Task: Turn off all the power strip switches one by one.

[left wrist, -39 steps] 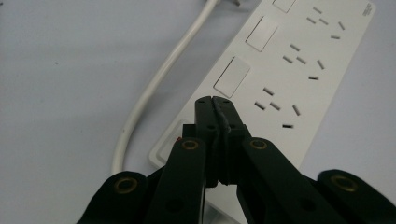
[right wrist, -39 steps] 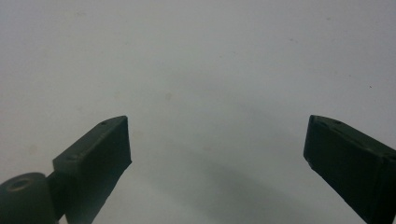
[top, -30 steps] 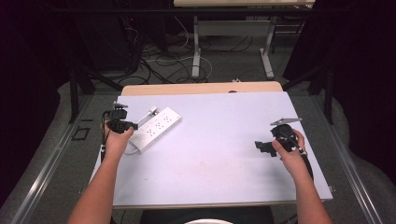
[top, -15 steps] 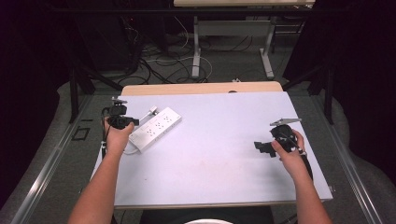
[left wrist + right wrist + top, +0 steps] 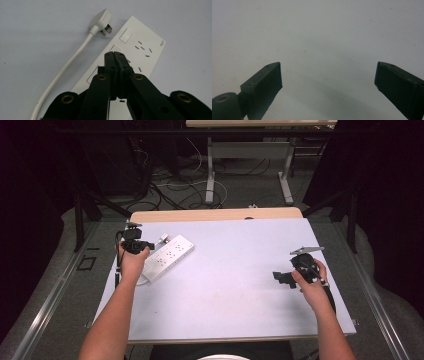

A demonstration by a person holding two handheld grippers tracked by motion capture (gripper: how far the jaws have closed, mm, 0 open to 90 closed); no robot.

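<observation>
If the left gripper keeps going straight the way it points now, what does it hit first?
Most likely the white power strip: the shut left gripper points down at its face, near a switch. The plug lies beyond, off to one side.

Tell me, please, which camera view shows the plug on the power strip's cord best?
The left gripper view: the white plug lies close, prongs visible, beside the power strip. The high view shows it as a tiny speck.
</observation>
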